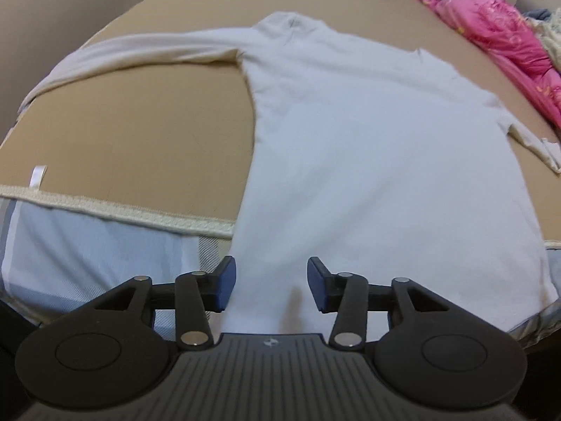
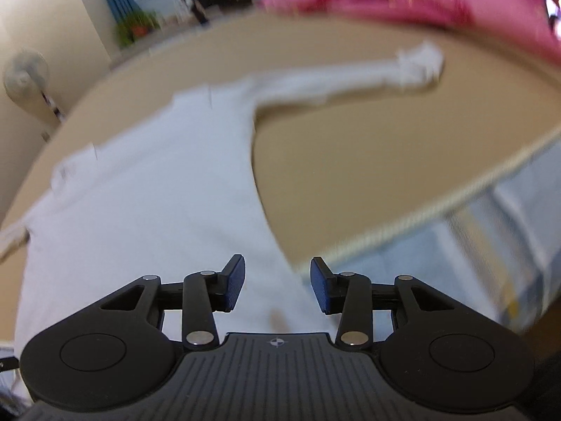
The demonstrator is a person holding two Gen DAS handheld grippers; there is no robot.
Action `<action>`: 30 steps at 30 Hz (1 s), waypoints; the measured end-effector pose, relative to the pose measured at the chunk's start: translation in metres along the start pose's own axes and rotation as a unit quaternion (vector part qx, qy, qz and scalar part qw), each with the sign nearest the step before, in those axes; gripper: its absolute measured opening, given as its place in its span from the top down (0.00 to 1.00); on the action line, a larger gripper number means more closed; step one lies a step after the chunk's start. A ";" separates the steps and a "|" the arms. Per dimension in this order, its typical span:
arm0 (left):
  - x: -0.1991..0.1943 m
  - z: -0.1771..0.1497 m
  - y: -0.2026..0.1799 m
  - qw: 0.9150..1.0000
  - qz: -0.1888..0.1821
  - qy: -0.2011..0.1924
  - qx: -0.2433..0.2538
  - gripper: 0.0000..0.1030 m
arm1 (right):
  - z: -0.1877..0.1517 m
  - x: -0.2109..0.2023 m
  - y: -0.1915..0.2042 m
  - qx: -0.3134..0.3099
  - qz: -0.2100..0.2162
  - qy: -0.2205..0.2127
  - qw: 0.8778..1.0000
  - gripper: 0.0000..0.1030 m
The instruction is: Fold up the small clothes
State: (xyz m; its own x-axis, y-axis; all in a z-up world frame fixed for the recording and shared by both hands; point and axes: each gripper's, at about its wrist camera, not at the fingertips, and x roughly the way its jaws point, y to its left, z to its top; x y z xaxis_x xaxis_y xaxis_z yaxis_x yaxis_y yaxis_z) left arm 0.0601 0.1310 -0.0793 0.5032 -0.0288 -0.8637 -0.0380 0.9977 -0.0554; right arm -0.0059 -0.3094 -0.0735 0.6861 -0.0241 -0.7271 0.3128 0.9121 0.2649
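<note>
With the white long-sleeved cotton top [image 1: 368, 161] spread flat on the tan bed sheet [image 1: 140, 133], I'd lower my wide-open, empty left gripper [image 1: 271, 289] and right gripper [image 2: 277, 289] onto its near hem corners, pinching only shirt fabric.

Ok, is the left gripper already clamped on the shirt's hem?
No, the left gripper is open, its blue pads apart above the white long-sleeved shirt.
</note>
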 end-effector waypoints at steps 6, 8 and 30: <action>-0.007 0.000 -0.025 0.998 -0.006 -0.060 0.027 0.51 | 0.058 -0.019 -0.020 -0.012 -0.006 -0.094 0.995 0.58; -0.019 0.003 -0.038 0.994 -0.001 -0.102 0.049 0.48 | 0.078 -0.022 -0.035 -0.018 -0.010 -0.116 0.993 0.64; 0.090 0.151 -0.084 0.984 0.051 -0.141 0.100 0.71 | 0.142 0.101 -0.143 0.043 -0.140 -0.123 0.981 0.91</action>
State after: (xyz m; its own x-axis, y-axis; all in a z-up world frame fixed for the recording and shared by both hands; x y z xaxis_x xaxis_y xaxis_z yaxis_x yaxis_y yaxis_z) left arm 0.2391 0.0533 -0.0762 0.7263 0.0624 -0.6845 0.0558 0.9872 0.1492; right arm 0.1119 -0.5001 -0.0945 0.6994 -0.3773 -0.6070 0.5593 0.8177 0.1361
